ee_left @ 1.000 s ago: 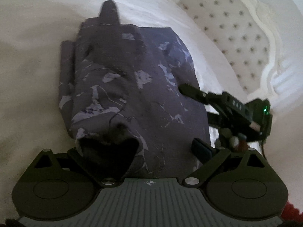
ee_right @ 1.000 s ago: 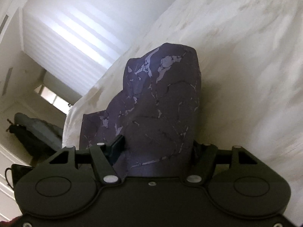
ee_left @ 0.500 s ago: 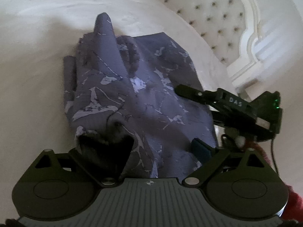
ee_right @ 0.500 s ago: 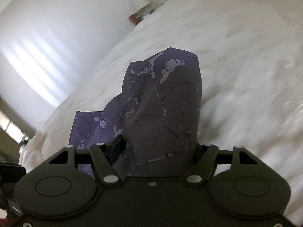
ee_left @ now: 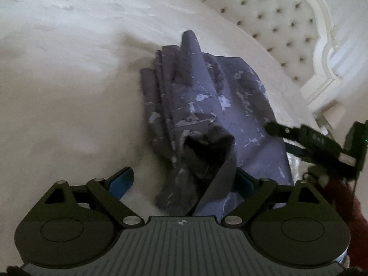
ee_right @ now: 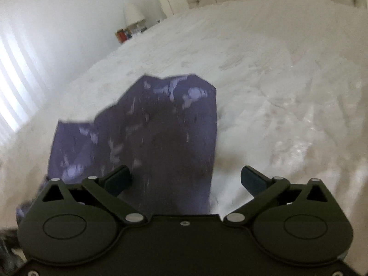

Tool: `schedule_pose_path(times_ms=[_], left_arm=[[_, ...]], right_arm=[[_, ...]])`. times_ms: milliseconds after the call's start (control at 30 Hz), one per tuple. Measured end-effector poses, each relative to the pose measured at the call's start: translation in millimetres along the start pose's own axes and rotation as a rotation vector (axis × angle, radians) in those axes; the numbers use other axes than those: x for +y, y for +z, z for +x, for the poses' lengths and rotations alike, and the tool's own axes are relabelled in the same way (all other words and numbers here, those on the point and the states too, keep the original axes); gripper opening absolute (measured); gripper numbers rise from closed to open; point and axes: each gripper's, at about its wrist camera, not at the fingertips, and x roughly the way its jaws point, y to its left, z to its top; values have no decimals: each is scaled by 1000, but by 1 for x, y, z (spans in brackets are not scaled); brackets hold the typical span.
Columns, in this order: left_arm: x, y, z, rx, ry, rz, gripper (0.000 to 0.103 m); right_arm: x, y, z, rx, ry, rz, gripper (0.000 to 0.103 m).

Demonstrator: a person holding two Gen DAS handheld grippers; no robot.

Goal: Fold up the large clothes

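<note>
opening right gripper (ee_right: pixel 186 179) jaws, releasing garment (ee_right: pixel 161 133) since earlier.

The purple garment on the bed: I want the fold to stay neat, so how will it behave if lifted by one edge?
Probably floppy: the garment bunches into soft ridges and droops beside the left gripper. It looks thin and light, so folded layers may slide apart. The right gripper's jaws are opening, with cloth between them, not pressed, so it likely sags onto the bed.

Motion blurs the purple garment (ee_right: pixel 161 133) in the right wrist view.
</note>
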Motion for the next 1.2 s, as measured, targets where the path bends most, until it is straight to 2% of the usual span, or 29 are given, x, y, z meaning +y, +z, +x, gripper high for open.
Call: schedule_pose_path(times_ms=[167, 200, 367, 567, 900, 1200], left_arm=[[-20, -9, -21, -46, 98, 109, 92], [-31, -5, -17, -55, 117, 125, 92], [-52, -21, -41, -98, 210, 220, 92], [-61, -38, -68, -107, 296, 242, 92], [-82, -60, -102, -147, 328, 262, 92], [-98, -73, -130, -195, 362, 272, 92]], right_arm=[[16, -22, -21, 21, -24, -18, 103], [18, -30, -25, 27, -17, -12, 103], [29, -55, -44, 40, 0, 47, 103], [49, -73, -80, 4, -21, 59, 103], [73, -98, -144, -45, -10, 155, 103], [99, -123, -193, -108, -52, 116, 103]])
